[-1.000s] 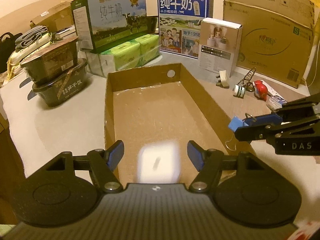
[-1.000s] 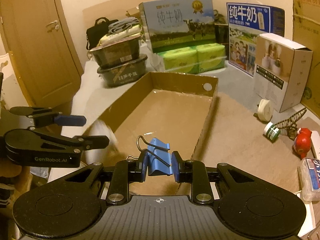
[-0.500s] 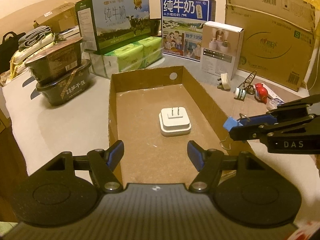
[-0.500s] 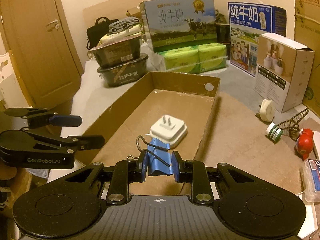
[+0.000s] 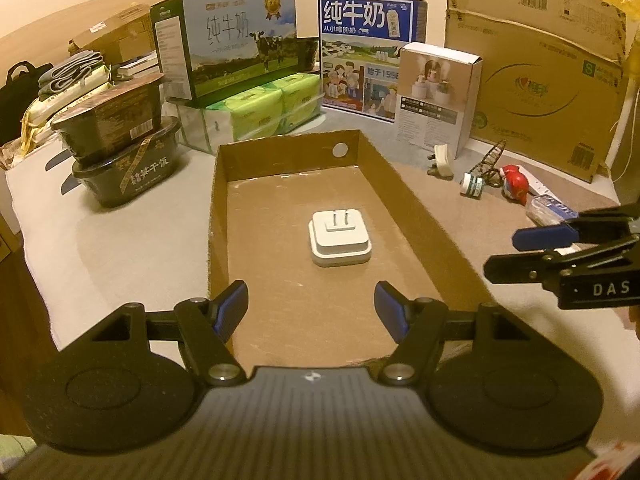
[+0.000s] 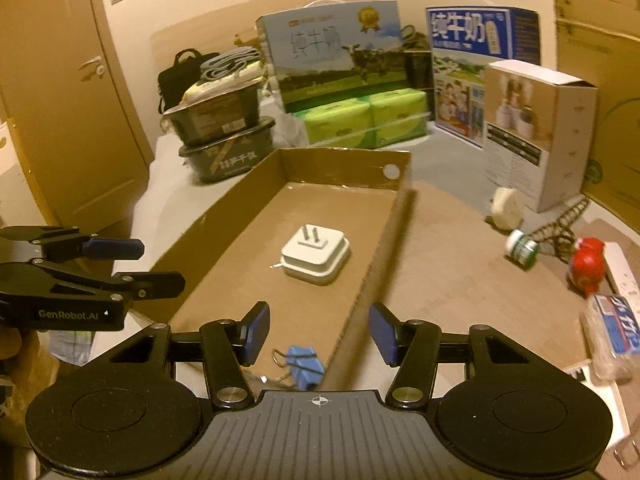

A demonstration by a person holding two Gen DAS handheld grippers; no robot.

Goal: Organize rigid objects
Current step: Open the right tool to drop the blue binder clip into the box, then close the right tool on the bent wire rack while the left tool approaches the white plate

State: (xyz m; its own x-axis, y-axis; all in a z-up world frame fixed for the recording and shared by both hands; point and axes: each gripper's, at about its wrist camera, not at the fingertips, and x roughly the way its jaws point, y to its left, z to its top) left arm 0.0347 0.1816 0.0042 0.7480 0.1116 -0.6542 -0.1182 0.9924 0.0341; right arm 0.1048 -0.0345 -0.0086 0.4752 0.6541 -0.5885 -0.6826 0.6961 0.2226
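So the right gripper [image 6: 318, 332] has just been opening its jaws, and the blue binder clip [image 6: 304, 369] isn't pinched anymore. It sits below the spread fingers, in the near right corner of the cardboard tray [image 6: 344, 156], right against the right wall. Can't tell from this angle if it's fully settled on the tray floor, since the gripper body hides its near end.

The left gripper [image 5: 312, 312] hangs over the near end of the tray with its jaws open and nothing between them. In its view the clip is hidden behind the gripper body.

In the middle of the tray there's a white plug adapter [image 5: 339, 238] lying prongs-up, well apart from the clip.

On the worktop to the right of the tray, a little bunch of stuff is still outside it: a white plug [image 6: 506, 210], a small green-labelled bottle [image 6: 522, 249], a wire tower model [image 6: 564, 222], a red figurine [image 6: 586, 266] and a clear packet with blue print [image 6: 614, 326].
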